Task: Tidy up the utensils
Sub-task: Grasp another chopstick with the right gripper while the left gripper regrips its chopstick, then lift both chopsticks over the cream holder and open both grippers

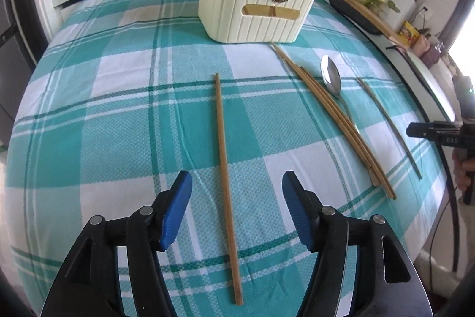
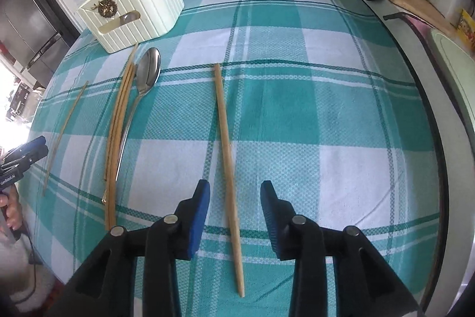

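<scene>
1. A single chopstick (image 1: 225, 183) lies flat on the table's checked cloth (image 1: 118, 109), between the spread fingers of the left tool (image 1: 237, 183).
2. Another lone chopstick (image 2: 228, 177) lies between the parted right tool (image 2: 234, 192).
3. At 11 o'clock in the right view: chopstick bundle (image 2: 118, 132), spoon (image 2: 147, 76), cream utensil holder (image 2: 133, 11).

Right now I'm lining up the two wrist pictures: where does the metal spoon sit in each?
Left wrist: spoon lies right of centre, bowl pointing toward the cream utensil holder, beside the chopstick bundle.
Right wrist: spoon lies left of centre, right of the bundle.
Shared landmark: the holder with its gold emblem.
</scene>
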Available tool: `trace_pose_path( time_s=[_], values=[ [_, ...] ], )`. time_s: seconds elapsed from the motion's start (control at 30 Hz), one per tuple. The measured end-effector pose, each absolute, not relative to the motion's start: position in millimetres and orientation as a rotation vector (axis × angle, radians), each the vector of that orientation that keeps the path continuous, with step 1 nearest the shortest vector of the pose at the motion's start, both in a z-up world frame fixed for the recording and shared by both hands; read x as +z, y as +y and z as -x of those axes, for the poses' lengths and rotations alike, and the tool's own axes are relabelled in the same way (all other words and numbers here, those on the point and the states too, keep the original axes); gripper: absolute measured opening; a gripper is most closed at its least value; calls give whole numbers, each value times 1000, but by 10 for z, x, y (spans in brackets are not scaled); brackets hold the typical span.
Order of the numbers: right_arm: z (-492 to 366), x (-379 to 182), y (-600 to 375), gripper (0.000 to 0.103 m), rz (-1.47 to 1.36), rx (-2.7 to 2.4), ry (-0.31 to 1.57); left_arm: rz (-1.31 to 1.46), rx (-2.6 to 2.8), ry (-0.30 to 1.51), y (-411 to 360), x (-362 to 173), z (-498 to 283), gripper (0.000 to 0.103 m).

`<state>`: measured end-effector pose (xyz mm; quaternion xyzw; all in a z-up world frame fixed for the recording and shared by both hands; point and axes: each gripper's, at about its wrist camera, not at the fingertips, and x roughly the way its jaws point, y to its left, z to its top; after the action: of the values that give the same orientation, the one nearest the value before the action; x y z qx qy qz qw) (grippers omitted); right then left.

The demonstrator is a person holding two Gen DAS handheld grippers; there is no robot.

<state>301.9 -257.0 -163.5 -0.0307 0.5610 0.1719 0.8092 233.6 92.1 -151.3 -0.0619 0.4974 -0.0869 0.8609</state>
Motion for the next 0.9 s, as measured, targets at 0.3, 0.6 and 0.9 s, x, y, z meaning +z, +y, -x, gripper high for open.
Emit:
trace_pose_path(
  time_s=[0.3,0.6,0.9],
  values=[
    [-3424,-1764,-2192,36,184,397,1248,14,-150,1151,857,-1684,-2938,69],
    [-3817,-1835,-1990,36,202,385,1216,-24,-103,1155,863,-1749,-3255,19],
    [-3693,-1445,-1972,7,172,426,1045,95,-117,962,986,-1272,-3017,3]
  ],
)
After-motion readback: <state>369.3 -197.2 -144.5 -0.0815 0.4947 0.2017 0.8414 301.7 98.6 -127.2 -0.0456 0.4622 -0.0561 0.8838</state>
